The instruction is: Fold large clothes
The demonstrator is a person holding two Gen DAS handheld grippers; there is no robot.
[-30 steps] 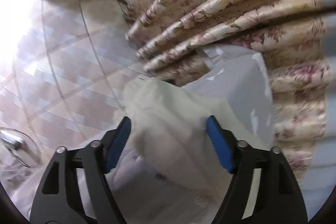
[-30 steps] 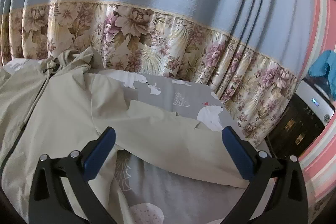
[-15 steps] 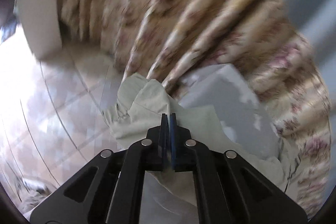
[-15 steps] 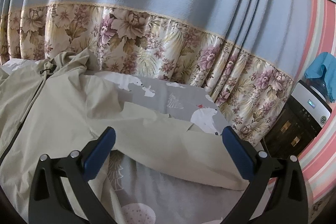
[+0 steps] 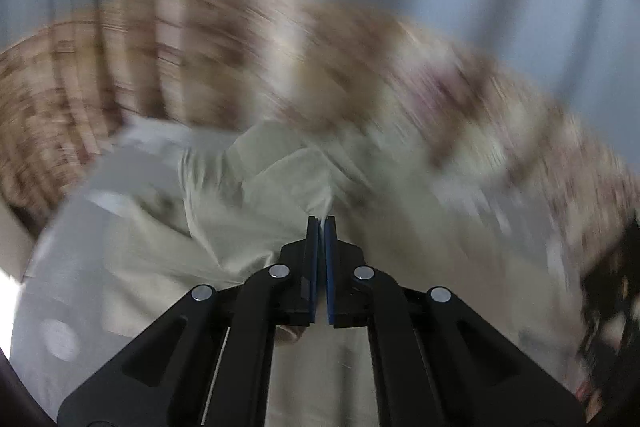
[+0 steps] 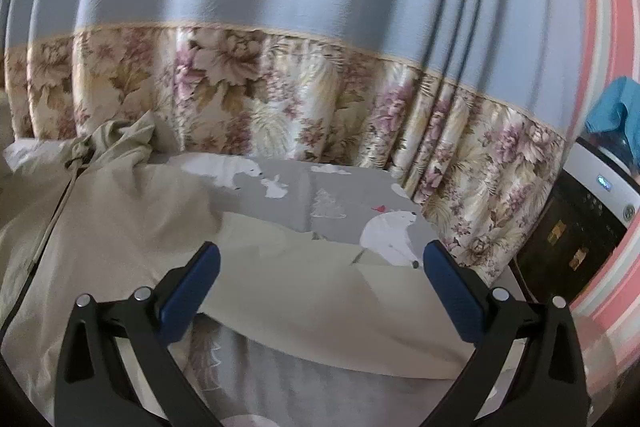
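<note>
Apparently jacket (image 5: 288, 183) between shut fingers (image 5: 313, 247)

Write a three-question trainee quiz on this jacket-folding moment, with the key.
1. True or false: the left gripper is closed on cloth of the beige jacket.
2. The right gripper is: A) open above a sleeve, B) clamped on the curtain, C) holding a hanger.
3. Which animal is printed on the grey bedsheet?

Key: 1 true; 2 A; 3 polar bear.
</note>
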